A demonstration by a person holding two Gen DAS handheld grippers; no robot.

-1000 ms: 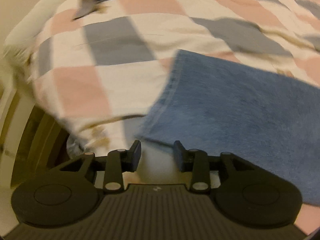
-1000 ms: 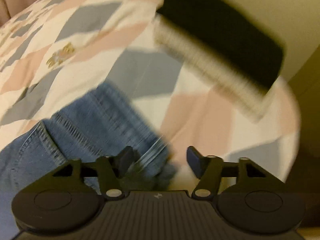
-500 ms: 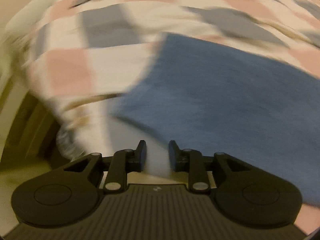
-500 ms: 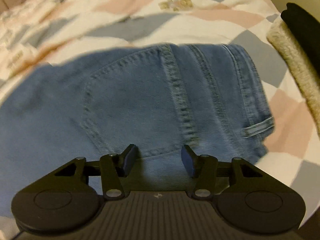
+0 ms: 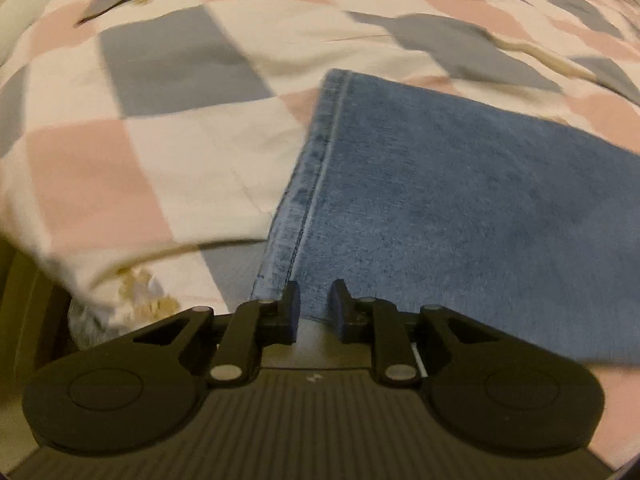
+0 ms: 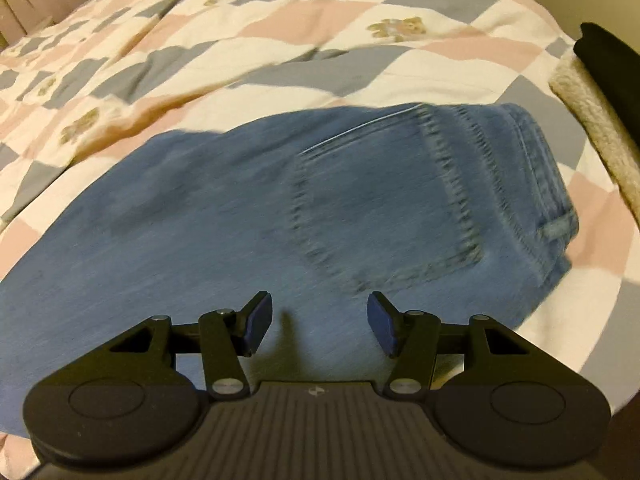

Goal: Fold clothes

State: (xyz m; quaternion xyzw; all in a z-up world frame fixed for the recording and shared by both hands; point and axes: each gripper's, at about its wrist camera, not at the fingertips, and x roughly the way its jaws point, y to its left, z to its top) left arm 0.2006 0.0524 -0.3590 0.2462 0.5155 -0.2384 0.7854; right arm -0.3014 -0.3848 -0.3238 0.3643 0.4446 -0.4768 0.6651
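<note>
1 jeans [image 6: 248,216] flat on quilt [image 6: 280,40] | right hand-held gripper [image 6: 320,322] (empty) opening

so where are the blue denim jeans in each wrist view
Left wrist view: the blue denim jeans fill the right half, with the stitched leg hem running diagonally down the centre to the left gripper.
Right wrist view: the jeans span the middle, with the back pocket right of centre.
Shared landmark: the pink, grey and white checked quilt beneath them.
</note>
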